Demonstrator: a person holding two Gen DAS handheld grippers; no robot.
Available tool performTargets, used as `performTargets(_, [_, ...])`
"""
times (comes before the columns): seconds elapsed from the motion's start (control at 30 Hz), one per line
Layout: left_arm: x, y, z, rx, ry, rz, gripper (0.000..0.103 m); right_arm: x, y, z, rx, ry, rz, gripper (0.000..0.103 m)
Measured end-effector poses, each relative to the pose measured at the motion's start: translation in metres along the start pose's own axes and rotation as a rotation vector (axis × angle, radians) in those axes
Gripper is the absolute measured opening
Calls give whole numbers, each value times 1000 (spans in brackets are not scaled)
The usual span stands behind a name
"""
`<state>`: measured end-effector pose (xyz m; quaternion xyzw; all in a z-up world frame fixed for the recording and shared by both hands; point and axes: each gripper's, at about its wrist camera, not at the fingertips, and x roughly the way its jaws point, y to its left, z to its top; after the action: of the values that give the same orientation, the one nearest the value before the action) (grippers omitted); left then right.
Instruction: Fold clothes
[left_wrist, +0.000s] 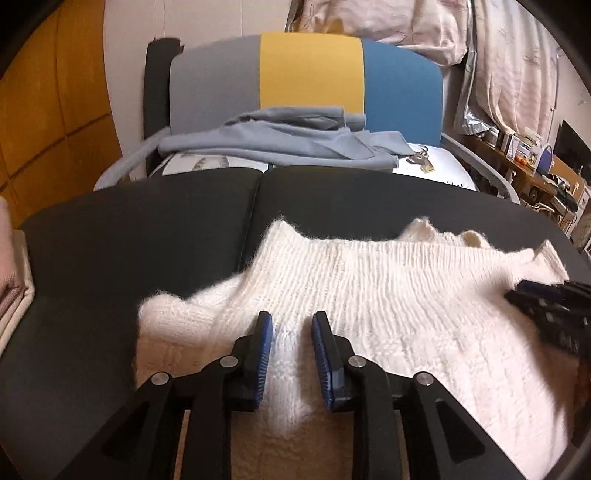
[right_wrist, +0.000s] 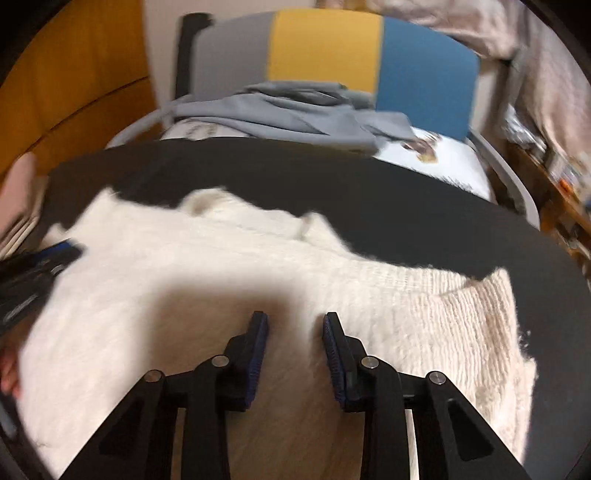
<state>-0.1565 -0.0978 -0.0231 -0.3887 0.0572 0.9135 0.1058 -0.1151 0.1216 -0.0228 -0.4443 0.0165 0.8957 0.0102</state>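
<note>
A fluffy white knit sweater (left_wrist: 369, 295) is lying spread out on a dark desk (left_wrist: 147, 214). In the left wrist view it is filling the part from the middle down to 6 o'clock and over to 3 o'clock. Its ribbed edge is pointing up toward 12 o'clock.

The left hand-held gripper (left_wrist: 291, 325) is hanging just over the sweater at 6 o'clock. Its two blue pads are standing apart, released, with white knit showing between them. It is not gripping anything. At 3 o'clock in this view the right hand-held gripper (left_wrist: 546, 306) is poking in over the sweater's right side.

In the right wrist view, which is a bit blurry, the right hand-held gripper is sitting over the sweater at 6 o'clock. Its pads are apart too, released and empty. The left hand-held gripper is showing at 9 o'clock, over the sweater's left side.

Behind the desk, at 12 o'clock, a chair (left_wrist: 306, 81) with a grey, yellow and blue back is standing. A grey cloth (left_wrist: 280, 140) is lying in a heap on its seat. Under the cloth a white cushion with a deer picture (left_wrist: 421, 158) is peeking out toward 1 o'clock.
</note>
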Motion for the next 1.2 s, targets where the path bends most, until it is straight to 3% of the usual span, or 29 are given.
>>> performTargets(0.13, [-1,-5,-2,23,-4,24,23,3,-15,-2,94,-24,32,33])
performTargets(0.6, [-19,1,5,0,14,11,23,6,-14,-4,94,-48,34,36])
performTargets(0.73, [-15,9,2,-3,28,7,27,4,-15,1,87,-18,57,39])
performTargets(0.77, [-11,12,-2,0,21,0,27,0,-15,3,93,-10,76,42])
performTargets(0.83, [-8,17,-11,5,-4,-15,27,-12,-14,7,115,-7,131,67])
performTargets(0.9, [-9,17,-12,7,-13,-13,27,-16,-4,10,92,1,162,74])
performTargets(0.93, [-9,16,-12,9,-12,-12,28,-16,3,10,69,14,162,73])
performTargets(0.97, [-9,16,-12,11,-11,-11,28,-11,13,9,24,37,134,65])
performTargets(1.0, [-11,18,-11,1,-5,-20,27,-7,24,8,-29,46,102,36])
performTargets(1.07, [-15,24,-10,-29,9,-47,27,-1,44,9,-125,46,56,13])
performTargets(1.1, [-18,28,-10,-44,12,-56,27,-1,48,12,-142,47,42,7])
performTargets(1.2, [-25,37,-10,-77,-7,-58,27,-7,48,23,-120,23,18,5])
